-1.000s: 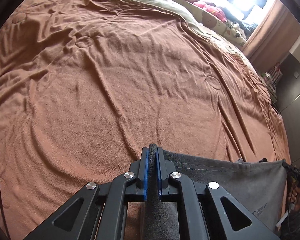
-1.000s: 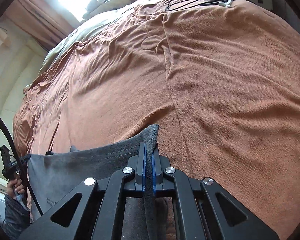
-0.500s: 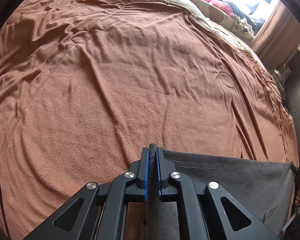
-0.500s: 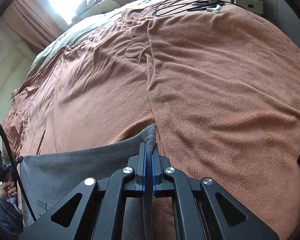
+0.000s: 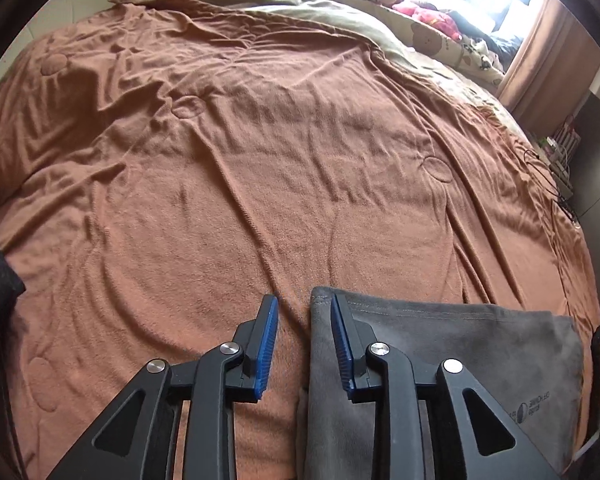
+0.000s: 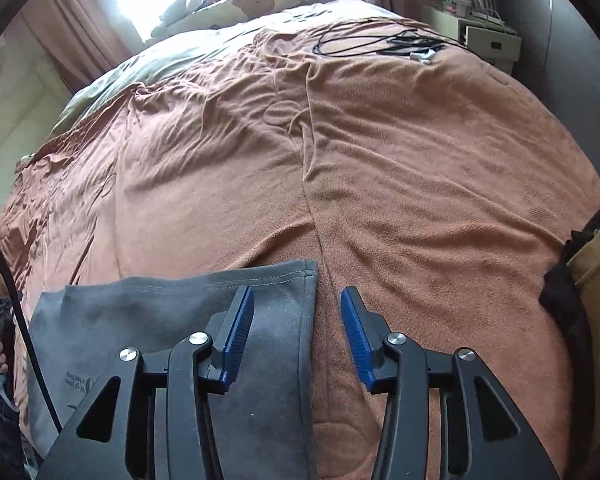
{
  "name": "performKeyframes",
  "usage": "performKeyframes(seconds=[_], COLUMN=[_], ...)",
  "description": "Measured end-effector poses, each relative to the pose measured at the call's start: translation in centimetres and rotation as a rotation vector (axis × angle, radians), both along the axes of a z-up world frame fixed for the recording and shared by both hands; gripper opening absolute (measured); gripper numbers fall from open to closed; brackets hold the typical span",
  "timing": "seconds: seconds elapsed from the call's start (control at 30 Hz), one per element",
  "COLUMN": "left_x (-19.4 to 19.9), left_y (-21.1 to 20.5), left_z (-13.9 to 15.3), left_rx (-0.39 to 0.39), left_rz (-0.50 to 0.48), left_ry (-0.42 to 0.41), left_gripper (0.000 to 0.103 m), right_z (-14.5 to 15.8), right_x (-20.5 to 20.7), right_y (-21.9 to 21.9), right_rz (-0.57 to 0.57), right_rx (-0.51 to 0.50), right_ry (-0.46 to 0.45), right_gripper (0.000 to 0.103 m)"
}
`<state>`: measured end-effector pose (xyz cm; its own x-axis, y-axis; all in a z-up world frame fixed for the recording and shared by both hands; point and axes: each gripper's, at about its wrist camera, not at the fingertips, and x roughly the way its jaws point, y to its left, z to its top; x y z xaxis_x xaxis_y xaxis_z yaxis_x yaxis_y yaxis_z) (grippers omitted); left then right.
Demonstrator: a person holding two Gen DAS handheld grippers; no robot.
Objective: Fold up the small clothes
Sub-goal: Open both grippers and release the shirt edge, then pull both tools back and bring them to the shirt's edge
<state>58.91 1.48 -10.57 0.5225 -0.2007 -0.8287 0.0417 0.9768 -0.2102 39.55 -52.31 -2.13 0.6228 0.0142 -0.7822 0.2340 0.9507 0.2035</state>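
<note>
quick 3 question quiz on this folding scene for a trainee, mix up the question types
1. True or false: the left gripper is clamped on the grey garment.
2. Multiple choice: what lies at the far right corner of the brown blanket in the right wrist view? A) black cables B) a book C) a shoe
3. Fill in: the right gripper has its jaws ____.

Key: 1 false, its jaws have just been opening and the pads stand clear of the cloth; 2 A, the black cables; 3 open, with the garment's corner lying flat beneath.
</note>
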Motion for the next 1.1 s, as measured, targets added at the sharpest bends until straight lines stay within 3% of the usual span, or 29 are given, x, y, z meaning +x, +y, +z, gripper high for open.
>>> performKeyframes(seconds=[0.23,0.37,0.5,0.87,1.1], left_x=[-6.2,-9.5,-13.0,-21.1,-24.7], left_y=[0.6,1.6,2.8,3.6,2.1], left_z=[2.9,3.7,4.4,3.7,3.0], left_rx=[-0.017,-0.024,-0.052,-0.105,-0.132], left_rz=[0.009,0.041,0.074,0.070,0.040], left_ry=[-0.062,-0.074,-0.105,-0.107,-0.111], left_gripper=[0.047,0.048,0.058,0.059,0.059], right_z=[1.8,3.1,3.2,1.9,0.1], right_x=[-4.3,-7.3,-9.1,-13.2,-15.4], right_y=[2.8,4.1,5.9,12.0,14.5], right_rz=[0.008,-0.026,-0.004,0.097,0.154], right_rx=[-0.023,-0.077,-0.074,-0.045,-0.032], right_ry=[-0.067,-0.123,-0.134,-0.096,-0.053], right_gripper=[0.043,0.043,0.043,0.043,0.040])
